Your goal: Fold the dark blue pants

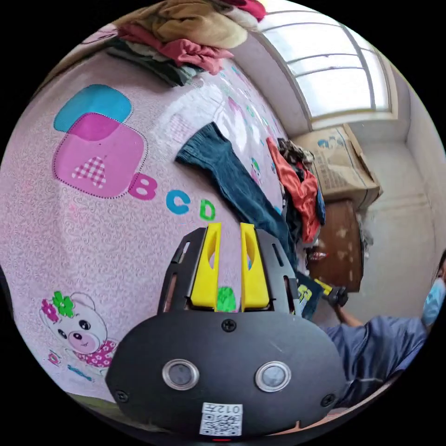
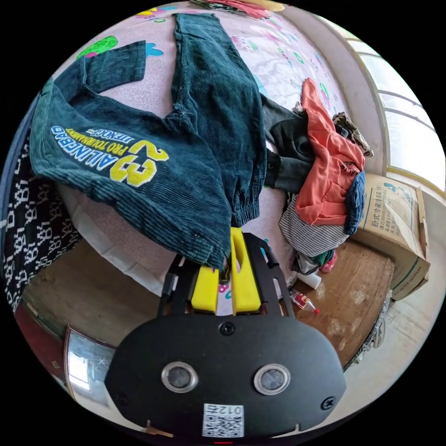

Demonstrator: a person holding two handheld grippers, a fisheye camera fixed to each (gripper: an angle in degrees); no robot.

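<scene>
Pink cartoon bedsheet [image 1: 69,241] under everything, window [image 1: 334,69] behind. My right gripper [image 2: 225,274] pinches the dark blue pants [image 2: 195,139] waistband off the bed's edge; left gripper [image 1: 228,265] slightly open, empty.

Bedsheet [image 1: 69,232] open left; clothes heap [image 2: 325,186] prob. blocks right edge.

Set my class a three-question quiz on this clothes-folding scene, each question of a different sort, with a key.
1. True or false: the right claw grips an edge of the dark blue pants.
2. What shows between the left claw's jaws? A) pants B) bedsheet C) box
3. Fill in: the orange garment lies on a ____ of clothes beside the pants.

Key: 1 true; 2 B; 3 pile.
</scene>
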